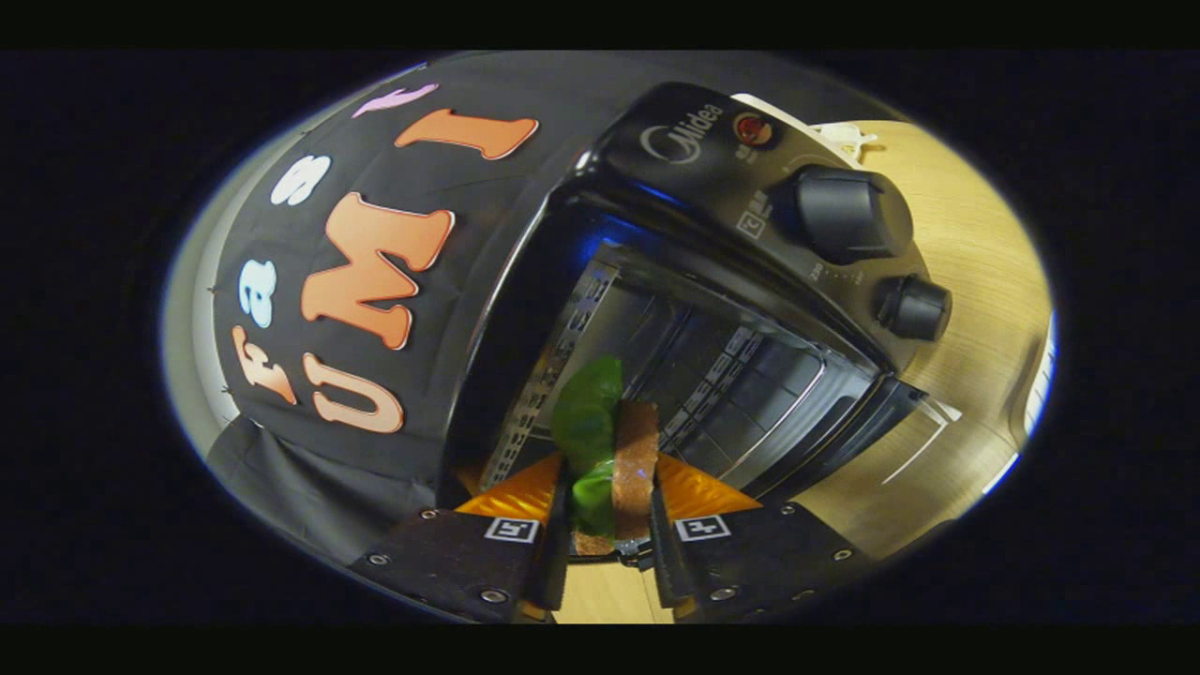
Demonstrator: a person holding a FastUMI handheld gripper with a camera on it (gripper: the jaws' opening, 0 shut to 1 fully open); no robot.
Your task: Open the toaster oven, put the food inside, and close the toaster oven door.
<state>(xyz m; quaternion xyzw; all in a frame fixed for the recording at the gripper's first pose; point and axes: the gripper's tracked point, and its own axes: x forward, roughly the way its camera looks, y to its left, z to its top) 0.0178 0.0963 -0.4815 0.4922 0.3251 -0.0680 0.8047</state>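
The single view rides on the gripper (609, 525) and looks forward along its two fingers, which enter at the bottom centre of the frame. It is rolled, so the oven (712, 309) leans across the middle and right. The camera sits close, facing into the oven's open mouth. The booth wall (375, 309) fills the left, the table (975, 309) the right.

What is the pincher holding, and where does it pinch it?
The gripper is shut on a sandwich, brown bread with green lettuce. Both fingers press on its flat sides near the lower end; the rest pokes toward the open toaster oven.
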